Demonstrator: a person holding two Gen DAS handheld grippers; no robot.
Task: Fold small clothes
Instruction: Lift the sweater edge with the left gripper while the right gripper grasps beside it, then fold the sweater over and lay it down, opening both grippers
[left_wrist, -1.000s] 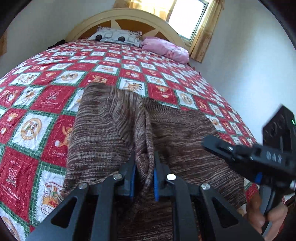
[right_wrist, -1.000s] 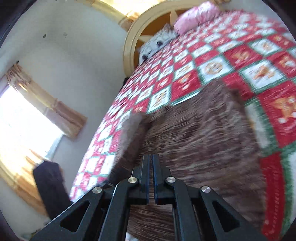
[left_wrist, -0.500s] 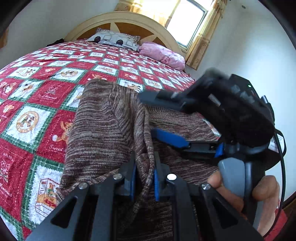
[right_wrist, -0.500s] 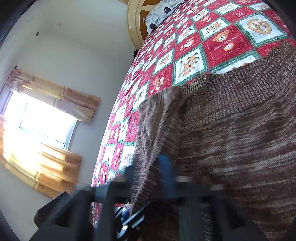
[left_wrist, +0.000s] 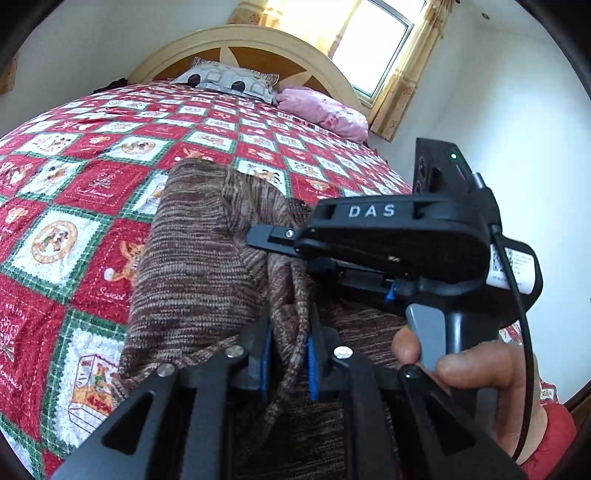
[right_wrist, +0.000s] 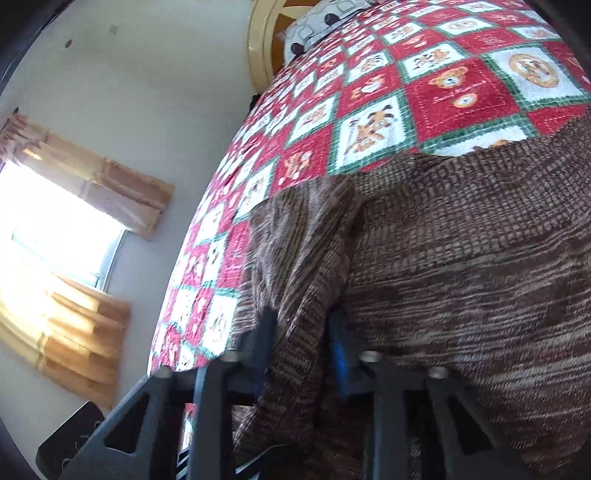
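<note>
Brown marled knitwear (left_wrist: 195, 258) lies spread on the red, green and white patchwork quilt (left_wrist: 66, 206) of a bed, its long axis running away from both cameras toward the curved headboard (left_wrist: 258, 40), where a patterned pillow (left_wrist: 229, 79) and a pink pillow (left_wrist: 325, 110) rest. A raised ridge of the knit stands up along the garment's middle, and both tools sit on that ridge at its near end. The left gripper (left_wrist: 288, 354) has its blue pads pressed against a bunched fold of the knit. The right gripper (right_wrist: 301, 343), seen from the left wrist as a black body crossing in from the right with a hand (left_wrist: 472, 373) on its trigger, has just been closing, and the same ridge of fabric is pinched between its jaws. The two grips are near each other, the right one a little further up the ridge. Open quilt lies to the left of the garment and beyond its far hem, so a fold could be carried either way; on the right the bed edge and wall are closer.
</note>
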